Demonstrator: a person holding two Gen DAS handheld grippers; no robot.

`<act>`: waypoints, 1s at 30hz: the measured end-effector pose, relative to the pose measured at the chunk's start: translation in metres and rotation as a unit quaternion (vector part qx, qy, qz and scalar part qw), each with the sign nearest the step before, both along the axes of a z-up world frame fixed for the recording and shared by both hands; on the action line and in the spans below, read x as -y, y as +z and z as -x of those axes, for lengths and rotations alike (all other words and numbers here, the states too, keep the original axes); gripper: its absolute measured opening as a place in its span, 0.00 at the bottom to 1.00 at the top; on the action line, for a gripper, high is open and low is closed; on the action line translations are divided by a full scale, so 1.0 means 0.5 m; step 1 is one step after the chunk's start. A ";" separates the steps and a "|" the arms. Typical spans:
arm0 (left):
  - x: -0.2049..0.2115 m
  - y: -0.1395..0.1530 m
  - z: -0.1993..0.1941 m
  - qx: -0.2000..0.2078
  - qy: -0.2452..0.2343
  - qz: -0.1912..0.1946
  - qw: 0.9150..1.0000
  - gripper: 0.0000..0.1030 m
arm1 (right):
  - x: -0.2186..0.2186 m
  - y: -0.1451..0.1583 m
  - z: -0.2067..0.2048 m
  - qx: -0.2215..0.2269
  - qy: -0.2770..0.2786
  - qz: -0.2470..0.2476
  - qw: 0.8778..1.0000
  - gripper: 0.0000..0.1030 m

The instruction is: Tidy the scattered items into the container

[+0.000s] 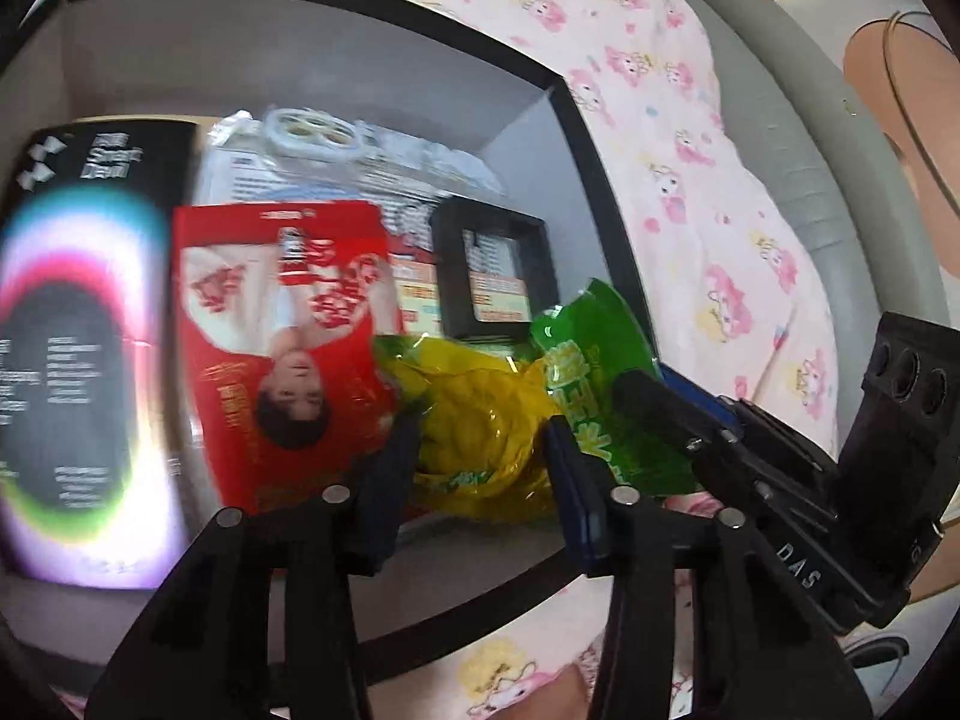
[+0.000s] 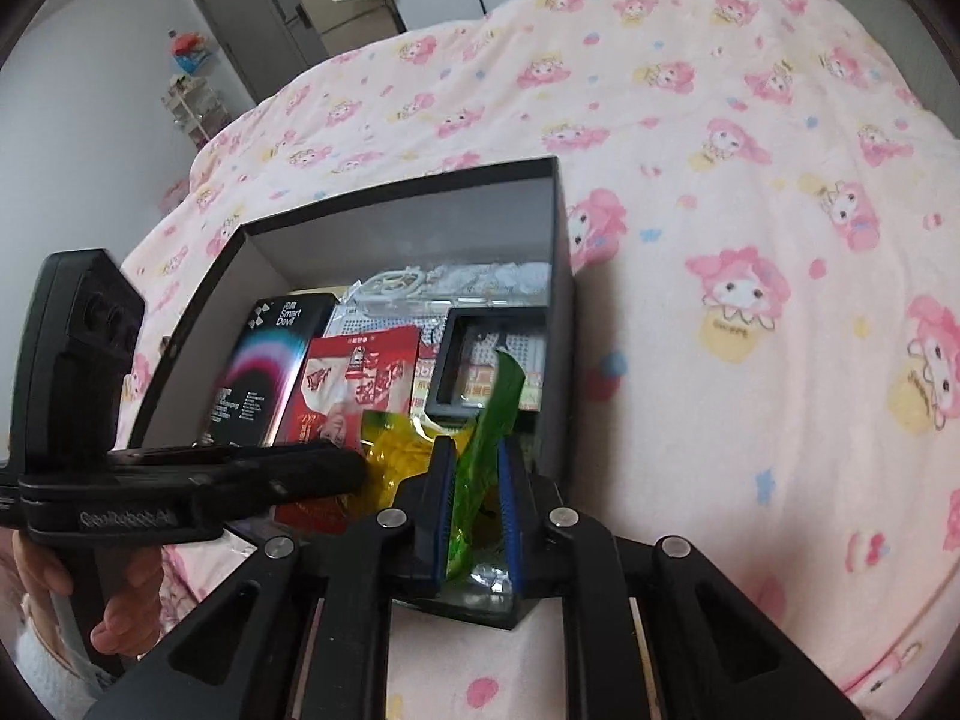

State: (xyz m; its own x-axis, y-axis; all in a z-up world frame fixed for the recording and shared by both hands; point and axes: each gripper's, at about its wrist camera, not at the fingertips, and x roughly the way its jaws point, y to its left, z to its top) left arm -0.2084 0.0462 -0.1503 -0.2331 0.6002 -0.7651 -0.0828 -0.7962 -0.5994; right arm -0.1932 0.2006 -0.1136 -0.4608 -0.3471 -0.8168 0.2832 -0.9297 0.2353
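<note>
A: Right gripper (image 2: 474,498)?

B: Jaws pinched on the green packet (image 2: 486,456). Blue pads press it from both sides and it stands on edge between them, top corner poking up over the box (image 2: 396,222). Gripper points steeply down over the box's near right corner.

A: Left gripper (image 1: 480,468)?

B: Jaws part way apart, straddling the yellow packet (image 1: 480,414). Left finger (image 1: 384,480) sits at the packet's left edge, right finger (image 1: 570,480) at its right. Can't tell whether the pads actually press it; the view is blurred there.

A: Where's the yellow one?

B: Inside the box, near wall, lying crumpled on the other stuff. It touches the green packet on its right.

A: Rest of the box?

B: Black outside, grey inside, open top. Black carton (image 2: 270,360) with a rainbow ring stands along the left wall. Red packet (image 2: 354,384) just beside it, overlapping the yellow one. Small black frame (image 2: 498,354) at the right wall, behind the green packet. White plastic ring piece (image 2: 396,282) and clear bags at the far wall.

A: Surroundings?

B: Box sits on a pink cartoon-print blanket (image 2: 750,240). A hand (image 2: 120,606) holds the left gripper's handle at lower left in the right wrist view.
</note>
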 end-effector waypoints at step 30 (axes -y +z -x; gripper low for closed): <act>0.079 0.424 -0.233 -0.308 0.144 0.232 0.911 0.99 | 0.012 0.312 -0.184 -0.182 -0.129 -0.057 0.973 0.75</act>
